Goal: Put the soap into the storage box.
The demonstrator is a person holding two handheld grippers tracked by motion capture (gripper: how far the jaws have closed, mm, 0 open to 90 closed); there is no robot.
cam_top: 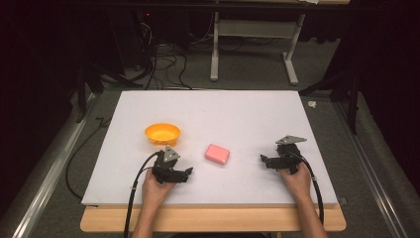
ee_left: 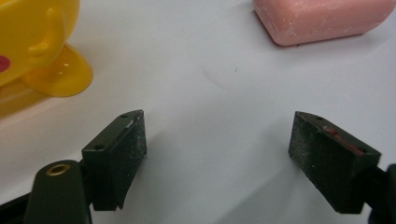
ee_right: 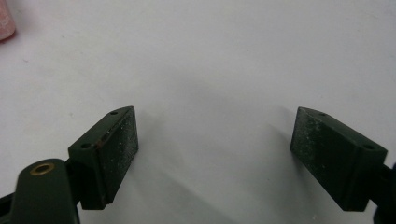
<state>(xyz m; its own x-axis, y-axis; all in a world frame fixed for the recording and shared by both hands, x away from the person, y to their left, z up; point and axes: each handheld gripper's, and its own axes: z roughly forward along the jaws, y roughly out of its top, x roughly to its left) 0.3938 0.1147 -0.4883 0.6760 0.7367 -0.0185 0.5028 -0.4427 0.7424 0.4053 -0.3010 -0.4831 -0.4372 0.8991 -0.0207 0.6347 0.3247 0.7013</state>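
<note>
A pink bar of soap [cam_top: 217,154] lies near the middle of the white board [cam_top: 208,114]. An orange-yellow bowl [cam_top: 162,134] stands to its left. My left gripper [cam_top: 186,173] rests low on the board just in front of the bowl, open and empty. In the left gripper view its jaws stand wide apart [ee_left: 217,154], with the bowl [ee_left: 37,46] at upper left and the soap [ee_left: 322,18] at upper right. My right gripper [cam_top: 266,161] sits to the right of the soap, open and empty. The right gripper view has bare board between the pads [ee_right: 215,154] and a sliver of soap [ee_right: 5,25] at the left edge.
The white board lies on a wooden table [cam_top: 213,220] whose front edge shows below it. Cables [cam_top: 163,64] and a white frame's legs [cam_top: 252,49] stand on the floor beyond the board. Metal rails [cam_top: 44,173] run along both sides.
</note>
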